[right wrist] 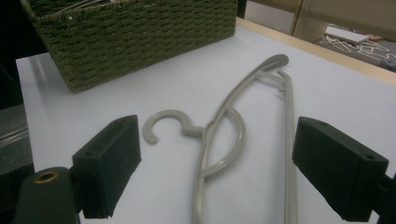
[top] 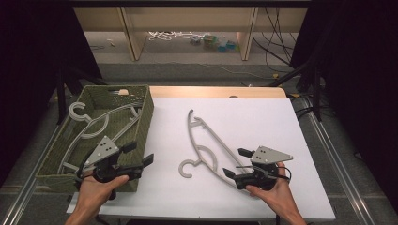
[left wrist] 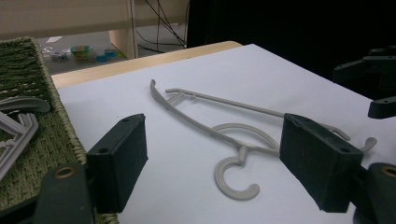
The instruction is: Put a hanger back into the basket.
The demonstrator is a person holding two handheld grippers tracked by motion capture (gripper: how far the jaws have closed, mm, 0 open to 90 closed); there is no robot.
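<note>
The right gripper (top: pixel 233 165) had its two black jaws spread wide with nothing between the pads; in the right gripper view the grey hanger (right wrist: pixel 219 140) lay flat on the white sheet in the gap ahead of them, untouched, its hook curling toward the left jaw. The left gripper (top: pixel 141 154) likewise stood wide open and empty, and in the left gripper view the same hanger (left wrist: pixel 219 135) lay on the sheet beyond its pads, hook nearest the camera.

Each gripper sat in one hand that came in from the near edge of the table. The right hand (top: pixel 274 187) held its tool low and roughly level, jaws pointing left toward the near end of the hanger (top: pixel 206 145). The left hand (top: pixel 96 187) held its tool at the near right corner of the green woven basket (top: pixel 145 117), jaws pointing right across the white sheet (top: pixel 263 122).

No brand, label or writing could be read on anything.

One hanger lay loose on the sheet, near the middle, between the two grippers and apart from the basket. More grey hangers (top: pixel 89 124) lay inside the basket, overlapped so that their number could not be told. There was one basket, and there were two grippers.
</note>
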